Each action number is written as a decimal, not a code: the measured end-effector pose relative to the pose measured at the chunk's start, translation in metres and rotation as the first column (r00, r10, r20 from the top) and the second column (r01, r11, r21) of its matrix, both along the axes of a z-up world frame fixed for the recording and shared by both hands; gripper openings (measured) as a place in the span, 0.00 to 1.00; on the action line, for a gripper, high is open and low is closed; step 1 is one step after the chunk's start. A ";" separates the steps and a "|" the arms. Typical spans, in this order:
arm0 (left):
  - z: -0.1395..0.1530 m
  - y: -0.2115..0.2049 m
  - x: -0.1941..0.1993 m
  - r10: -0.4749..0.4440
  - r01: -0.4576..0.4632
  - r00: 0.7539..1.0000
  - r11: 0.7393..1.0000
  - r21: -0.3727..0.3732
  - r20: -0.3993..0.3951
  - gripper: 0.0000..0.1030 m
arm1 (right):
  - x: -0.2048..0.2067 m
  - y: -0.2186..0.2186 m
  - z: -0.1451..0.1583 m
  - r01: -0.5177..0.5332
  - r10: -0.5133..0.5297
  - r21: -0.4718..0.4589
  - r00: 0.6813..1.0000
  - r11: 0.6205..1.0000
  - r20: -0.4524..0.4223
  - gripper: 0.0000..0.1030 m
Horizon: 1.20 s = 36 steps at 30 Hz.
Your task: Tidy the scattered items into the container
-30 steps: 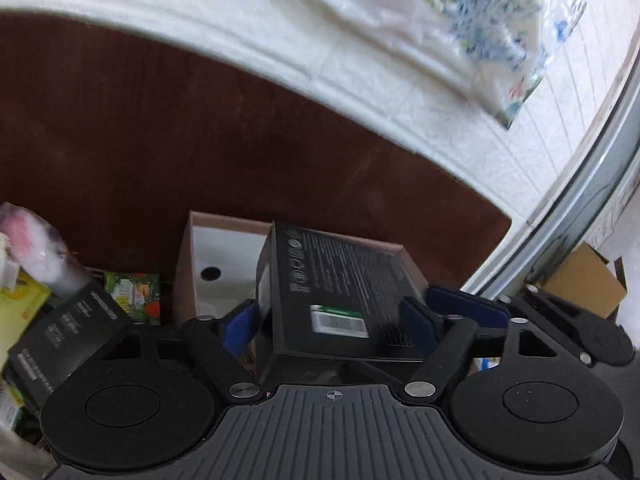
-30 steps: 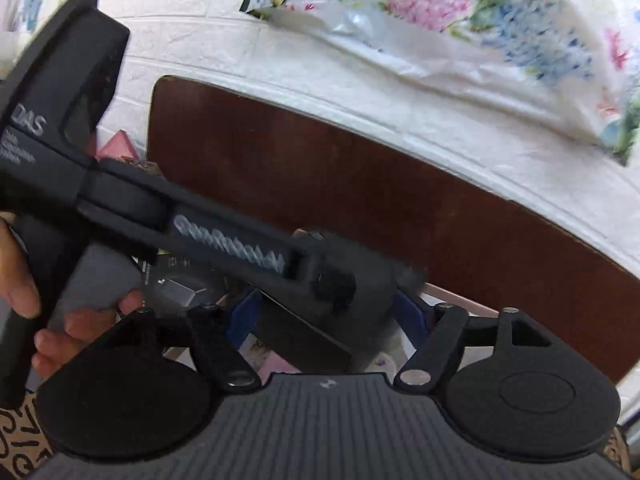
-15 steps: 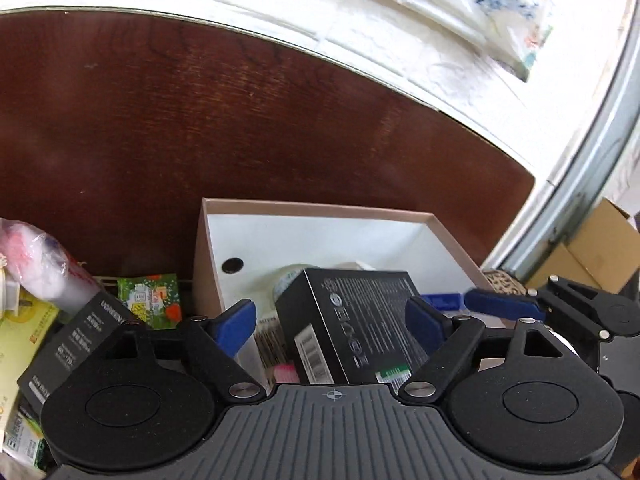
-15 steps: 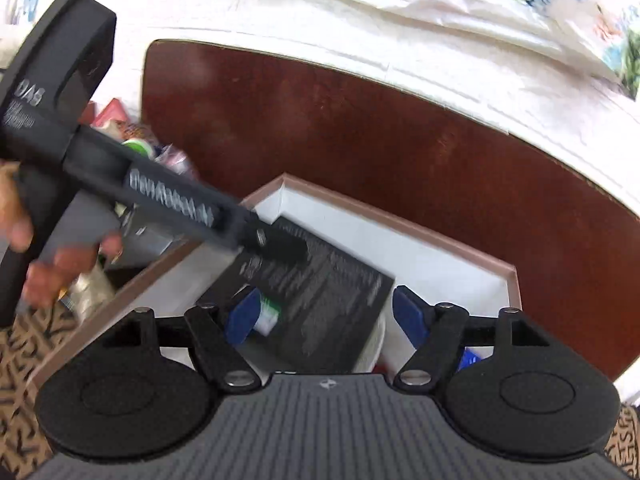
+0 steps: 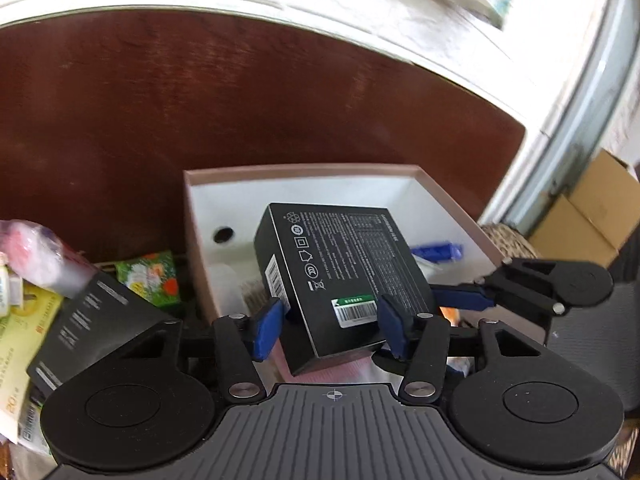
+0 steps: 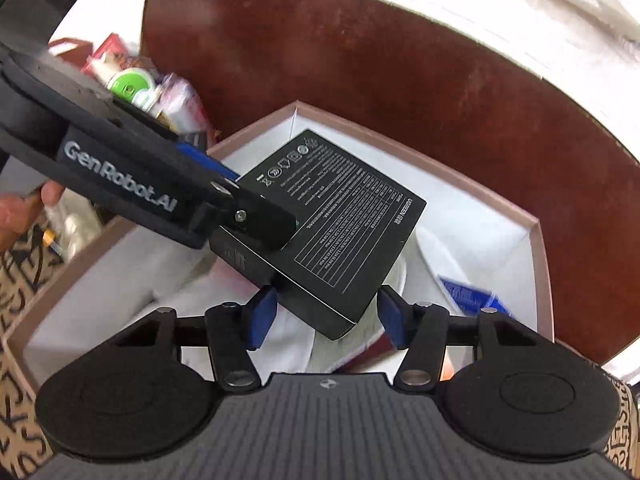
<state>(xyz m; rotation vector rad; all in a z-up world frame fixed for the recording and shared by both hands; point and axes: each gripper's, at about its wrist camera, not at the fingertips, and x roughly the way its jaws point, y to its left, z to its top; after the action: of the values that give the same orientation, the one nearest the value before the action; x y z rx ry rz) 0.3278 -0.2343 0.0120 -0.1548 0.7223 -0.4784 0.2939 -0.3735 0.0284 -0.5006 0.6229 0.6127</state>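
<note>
A black printed box (image 5: 344, 280) lies tilted inside the open white-lined cardboard container (image 5: 304, 172). My left gripper (image 5: 332, 326) is open, its blue pads either side of the box's near end without clamping it. In the right wrist view the same black box (image 6: 336, 224) rests in the container (image 6: 480, 196), with the left gripper's body (image 6: 140, 188) reaching over it from the left. My right gripper (image 6: 324, 318) is open and empty, just above the box's near corner.
Scattered items lie left of the container: a second black box (image 5: 96, 320), a green packet (image 5: 150, 278), a yellow packet (image 5: 24, 328), a pink wrapped item (image 5: 32, 252). A blue packet (image 6: 472, 296) lies inside the container. A dark wooden board (image 5: 240, 100) stands behind.
My left gripper lowered the black box into the container and opened off it. The right gripper moved forward over the container, staying open.
</note>
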 end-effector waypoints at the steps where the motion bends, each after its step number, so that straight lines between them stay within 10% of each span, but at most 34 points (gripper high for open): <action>1: 0.003 0.001 0.005 0.013 -0.013 1.000 1.000 -0.001 -0.001 0.64 | 0.004 0.003 0.001 0.004 -0.004 0.007 1.000 1.000 0.010 0.59; 15: 0.011 0.020 0.031 0.137 -0.137 0.991 0.989 -0.057 -0.001 0.71 | 0.025 0.025 0.000 0.052 -0.050 -0.015 0.995 0.999 0.088 0.58; 20: 0.017 0.017 0.014 0.121 -0.119 0.993 0.991 -0.058 0.019 0.95 | 0.010 0.014 0.009 0.075 -0.075 0.009 0.989 0.997 0.131 0.88; 36: 0.028 0.009 -0.154 0.130 -0.148 0.984 0.975 0.165 0.119 1.00 | -0.140 -0.059 0.038 0.322 -0.330 0.164 0.944 0.933 0.027 1.00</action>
<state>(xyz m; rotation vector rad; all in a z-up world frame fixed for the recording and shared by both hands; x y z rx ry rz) 0.1733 -0.2249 0.0402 -0.0160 0.6393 -0.2859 0.1538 -0.4323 0.0662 -0.2557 0.5853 0.3275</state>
